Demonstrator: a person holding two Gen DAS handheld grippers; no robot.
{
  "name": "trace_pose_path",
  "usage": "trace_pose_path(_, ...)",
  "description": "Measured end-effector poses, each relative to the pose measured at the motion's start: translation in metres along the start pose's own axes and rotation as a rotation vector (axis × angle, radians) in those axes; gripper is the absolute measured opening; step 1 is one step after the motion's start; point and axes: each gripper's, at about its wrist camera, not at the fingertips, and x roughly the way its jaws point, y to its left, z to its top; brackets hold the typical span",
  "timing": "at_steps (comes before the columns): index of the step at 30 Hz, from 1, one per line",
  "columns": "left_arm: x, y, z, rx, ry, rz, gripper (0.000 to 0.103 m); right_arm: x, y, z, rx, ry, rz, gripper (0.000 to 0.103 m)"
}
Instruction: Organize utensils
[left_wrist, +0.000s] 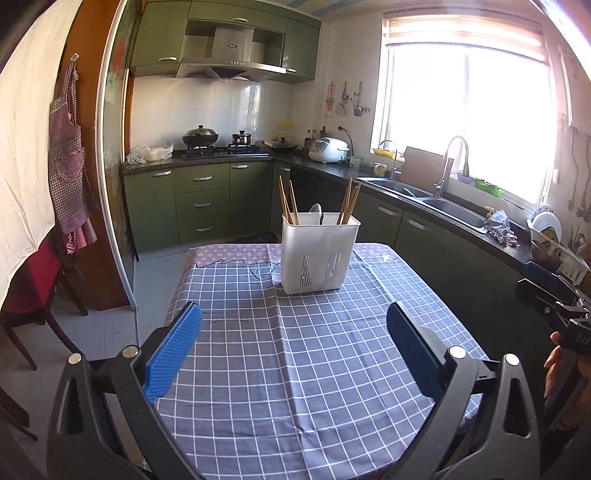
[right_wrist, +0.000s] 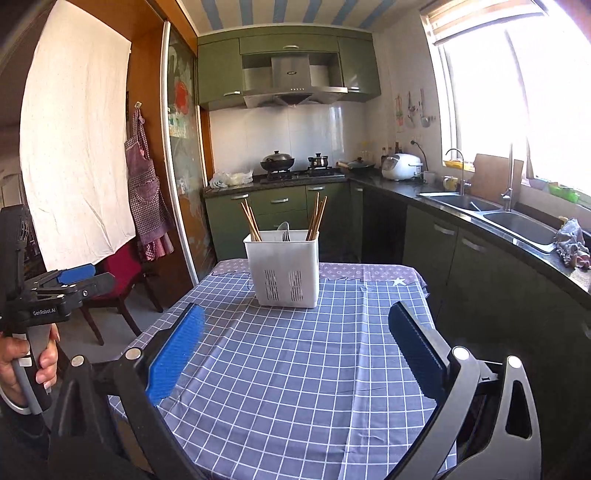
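Note:
A white slotted utensil holder (left_wrist: 320, 254) stands upright at the far end of the table; it also shows in the right wrist view (right_wrist: 282, 269). Wooden chopsticks (left_wrist: 288, 201) lean in its left and right compartments, and chopsticks (right_wrist: 317, 218) show likewise from the right. A spoon (left_wrist: 314, 212) and a fork (right_wrist: 285, 235) stand in the middle. My left gripper (left_wrist: 293, 350) is open and empty above the near part of the table. My right gripper (right_wrist: 295, 350) is open and empty, beside the left one.
The table wears a blue checked cloth (left_wrist: 295, 369). A red chair (right_wrist: 122, 273) stands to the left. Green cabinets, a stove (left_wrist: 221, 149) and a sink (left_wrist: 443, 206) run along the back and right. The other gripper shows at the edge of each view (right_wrist: 55, 291).

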Motion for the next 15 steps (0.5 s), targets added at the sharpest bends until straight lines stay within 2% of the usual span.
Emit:
trace_pose_path(7, -0.022, 0.0, -0.011, -0.039, -0.018, 0.002, 0.096, -0.035, 0.014, -0.016, -0.037, -0.011, -0.044, 0.098)
trace_pose_path(15, -0.035, -0.007, -0.021, -0.014, -0.02, 0.016, 0.096, -0.042, 0.016, -0.019, -0.04, -0.012, -0.066, 0.098)
